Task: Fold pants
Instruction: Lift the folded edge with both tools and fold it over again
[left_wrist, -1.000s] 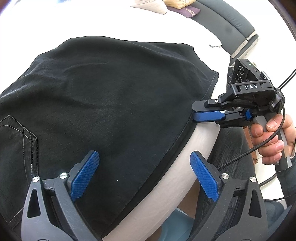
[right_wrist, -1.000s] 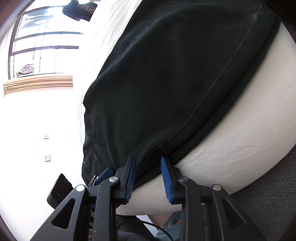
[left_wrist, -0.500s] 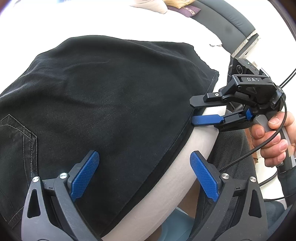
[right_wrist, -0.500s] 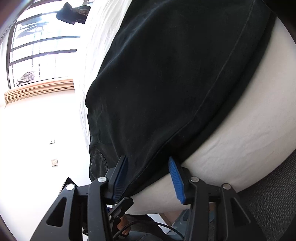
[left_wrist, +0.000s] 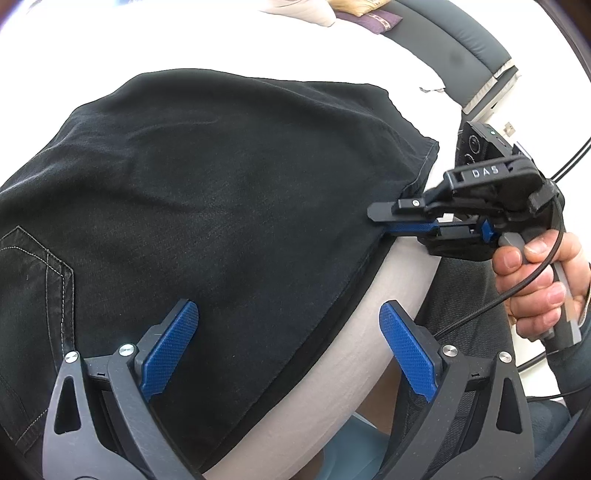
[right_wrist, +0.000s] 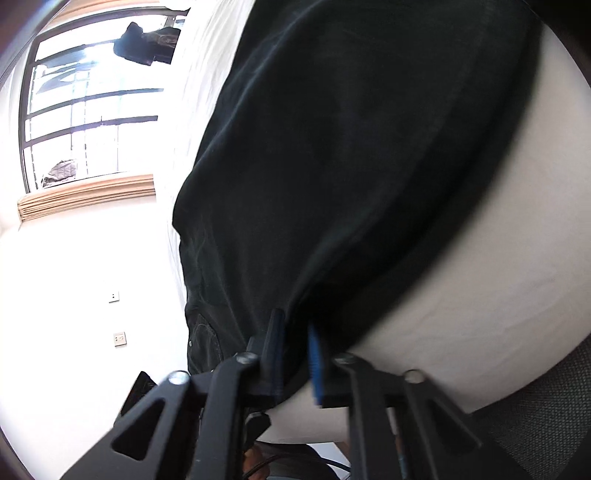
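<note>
Black pants (left_wrist: 229, 206) lie spread on a white bed (left_wrist: 354, 354), with a stitched back pocket (left_wrist: 33, 273) at the left and the hem edge running along the bed's near side. My left gripper (left_wrist: 288, 354) is open and hovers over that edge, its blue pads (left_wrist: 168, 350) wide apart. My right gripper (left_wrist: 384, 221) is shut on the pants' edge near the hem corner; in the right wrist view (right_wrist: 295, 354) the black cloth (right_wrist: 369, 147) sits pinched between its jaws.
A dark grey headboard (left_wrist: 447, 40) and pillows (left_wrist: 306, 11) are at the far end of the bed. A window (right_wrist: 85, 99) and a white wall with sockets (right_wrist: 119, 338) are on the left. A grey chair or floor surface (right_wrist: 546, 417) lies beside the bed.
My right gripper opened, moved onto the pants' edge and closed on it. My left gripper stayed open in the same place.
</note>
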